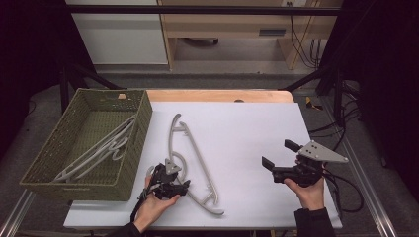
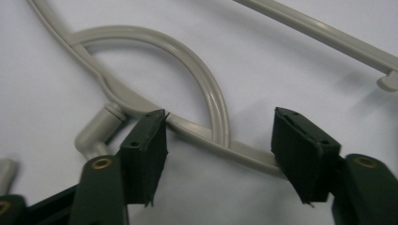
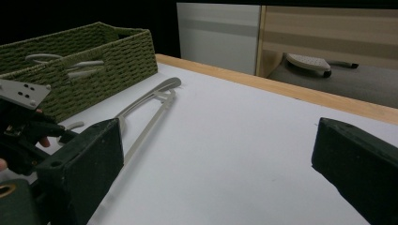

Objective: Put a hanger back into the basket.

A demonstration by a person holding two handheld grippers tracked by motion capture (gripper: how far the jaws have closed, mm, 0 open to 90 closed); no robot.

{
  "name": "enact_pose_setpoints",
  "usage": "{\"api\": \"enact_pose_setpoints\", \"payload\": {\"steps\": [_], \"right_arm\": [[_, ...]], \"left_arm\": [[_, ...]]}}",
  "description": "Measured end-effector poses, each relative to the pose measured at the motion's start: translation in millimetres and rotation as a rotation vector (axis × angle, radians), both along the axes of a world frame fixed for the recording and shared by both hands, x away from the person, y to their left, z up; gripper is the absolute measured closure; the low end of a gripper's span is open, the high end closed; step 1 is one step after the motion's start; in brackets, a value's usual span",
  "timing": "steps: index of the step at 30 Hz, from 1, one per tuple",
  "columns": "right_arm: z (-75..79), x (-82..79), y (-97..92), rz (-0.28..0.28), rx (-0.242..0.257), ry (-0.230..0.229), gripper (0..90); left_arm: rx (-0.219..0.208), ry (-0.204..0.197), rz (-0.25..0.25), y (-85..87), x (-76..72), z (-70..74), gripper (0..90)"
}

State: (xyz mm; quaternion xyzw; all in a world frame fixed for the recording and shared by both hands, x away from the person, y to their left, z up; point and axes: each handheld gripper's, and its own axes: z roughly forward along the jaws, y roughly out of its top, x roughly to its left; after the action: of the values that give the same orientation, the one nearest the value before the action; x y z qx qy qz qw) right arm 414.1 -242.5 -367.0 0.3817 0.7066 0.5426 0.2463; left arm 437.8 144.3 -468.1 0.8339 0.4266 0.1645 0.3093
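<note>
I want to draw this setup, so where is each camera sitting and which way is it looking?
High view: sits above the person's side, looks forward and down at the white table, basket and hanger; both hands and forearms show.
Left gripper view: rides the left gripper, looks down at the hanger's hook; its two black jaws show.
Right gripper view: rides the right gripper, looks level across the table; its jaws show wide apart.
Shared: hanger and basket appear in the high and right gripper views.

Left tongs [image 1: 185,185] half-closed, right tongs [image 1: 277,154] wide
</note>
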Motion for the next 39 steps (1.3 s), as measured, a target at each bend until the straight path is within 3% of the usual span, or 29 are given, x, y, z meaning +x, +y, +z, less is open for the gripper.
{"api": "enact_pose_setpoints", "payload": {"steps": [3,8,9,10,11,14,16,17,19,27,32,37,39], "right_arm": [[0.0,-0.4,0.0,0.002,-0.002,-0.001,2.7],[1.2,-0.9,-2.5,0.0,0.002,-0.008,2.8],[1.4,-0.9,-2.7,-0.002,0.004,-0.007,2.7],[1.4,-0.8,-2.7,-0.003,0.004,-0.008,2.7],[1.4,-0.7,-2.6,-0.004,0.004,-0.007,2.7],[0.8,-0.2,-1.9,0.002,0.001,-0.005,2.7],[0.6,-0.1,-1.7,0.002,0.0,-0.005,2.7],[0.8,-0.2,-1.8,0.003,0.0,-0.004,2.7],[1.0,-0.5,-2.0,-0.001,0.005,-0.006,2.7],[2.3,-2.1,-3.7,-0.001,0.007,-0.008,2.7],[3.7,-3.2,-6.0,-0.005,0.013,-0.014,2.7],[3.9,-3.4,-6.3,-0.005,0.013,-0.014,2.7],[3.8,-3.4,-6.1,-0.005,0.012,-0.013,2.7]], "left_arm": [[-0.076,0.039,-0.008,10.7,5.3,1.4,44.3],[-0.111,0.054,0.036,10.8,2.1,-0.6,44.1],[-0.128,0.083,0.037,9.6,1.9,-1.8,39.5],[-0.139,0.103,0.039,8.3,1.4,-2.6,29.2],[-0.139,0.082,0.052,3.4,-1.2,-3.7,24.2],[-0.113,0.037,0.061,-8.2,-6.0,-5.0,15.9],[-0.065,0.014,0.059,-12.2,-7.2,-7.0,13.8],[-0.02,0.008,0.065,-14.5,-7.6,-9.0,13.3],[0.014,-0.002,0.054,-15.9,-9.1,-10.7,13.1],[0.032,0.031,0.021,-2.9,-6.7,-5.8,18.5],[0.039,0.049,0.004,18.6,-6.1,-0.9,34.8],[0.039,0.074,0.0,32.7,-9.7,1.6,42.7],[0.058,0.087,-0.007,37.7,-9.5,3.8,47.2]]}}
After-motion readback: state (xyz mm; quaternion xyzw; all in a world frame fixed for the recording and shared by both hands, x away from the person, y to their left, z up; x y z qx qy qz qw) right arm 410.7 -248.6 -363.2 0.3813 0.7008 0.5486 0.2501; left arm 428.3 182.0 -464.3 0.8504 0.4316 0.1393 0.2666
